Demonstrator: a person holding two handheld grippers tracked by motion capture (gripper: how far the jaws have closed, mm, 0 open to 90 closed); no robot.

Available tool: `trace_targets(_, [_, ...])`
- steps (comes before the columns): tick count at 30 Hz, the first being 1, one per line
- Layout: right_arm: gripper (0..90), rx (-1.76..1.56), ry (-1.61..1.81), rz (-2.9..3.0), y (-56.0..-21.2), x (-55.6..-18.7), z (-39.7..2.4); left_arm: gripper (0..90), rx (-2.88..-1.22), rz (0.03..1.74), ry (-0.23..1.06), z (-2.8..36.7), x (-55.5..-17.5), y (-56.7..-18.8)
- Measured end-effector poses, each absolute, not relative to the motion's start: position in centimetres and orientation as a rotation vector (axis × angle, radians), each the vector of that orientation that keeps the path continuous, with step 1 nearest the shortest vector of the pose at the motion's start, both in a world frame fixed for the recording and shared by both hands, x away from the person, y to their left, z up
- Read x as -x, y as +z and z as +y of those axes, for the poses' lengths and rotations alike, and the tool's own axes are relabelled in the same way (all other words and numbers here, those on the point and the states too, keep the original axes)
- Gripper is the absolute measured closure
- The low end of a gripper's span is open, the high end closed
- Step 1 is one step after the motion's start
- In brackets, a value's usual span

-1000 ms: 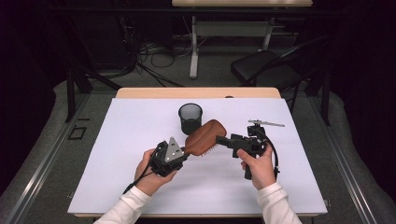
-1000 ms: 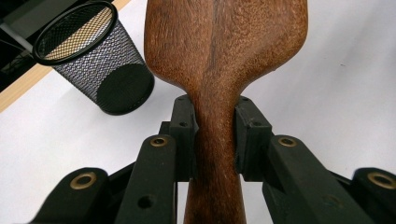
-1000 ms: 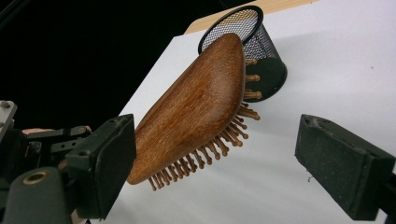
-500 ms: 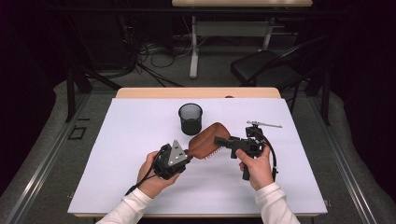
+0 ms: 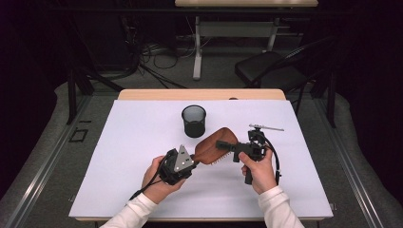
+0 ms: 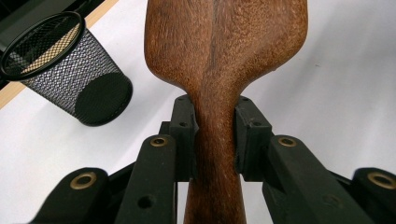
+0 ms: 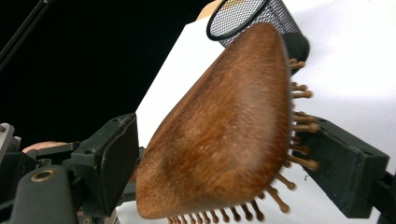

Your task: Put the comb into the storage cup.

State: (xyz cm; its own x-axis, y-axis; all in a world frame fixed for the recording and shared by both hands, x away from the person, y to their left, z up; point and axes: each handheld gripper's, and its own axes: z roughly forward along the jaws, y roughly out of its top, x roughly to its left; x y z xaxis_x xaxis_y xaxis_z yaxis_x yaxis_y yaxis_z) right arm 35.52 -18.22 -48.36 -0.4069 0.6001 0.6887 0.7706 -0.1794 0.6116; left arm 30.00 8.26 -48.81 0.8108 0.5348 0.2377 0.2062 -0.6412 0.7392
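Observation:
A brown wooden hairbrush (image 5: 211,148) is held above the white table between both hands. My left gripper (image 5: 194,159) is shut on its narrow handle (image 6: 215,154), one pad pressing on each side. My right gripper (image 5: 223,144) comes in from the right and straddles the brush head (image 7: 224,135). One of its pads lies against the wooden back and the bristle tips (image 7: 303,163) touch the other pad. A black mesh cup (image 5: 194,121) stands upright just behind the brush, a little left of it.
The white sheet (image 5: 142,133) covers the tabletop, with a wooden edge (image 5: 199,94) at the back. Behind the table are a black chair (image 5: 266,71), cables on the floor and a desk frame (image 5: 197,52). The mesh cup (image 6: 65,70) is close to the brush head.
The right gripper has edged slightly left against the brush head. The left gripper and the brush have stayed where they were.

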Motion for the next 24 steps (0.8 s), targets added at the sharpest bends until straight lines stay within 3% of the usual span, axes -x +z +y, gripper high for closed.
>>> trace_targets(24, [15.2,1.596,-1.604,-1.863,-48.91,-35.81,-18.05,72.3,-2.255,0.524,0.573,7.78,-29.72,-49.06])
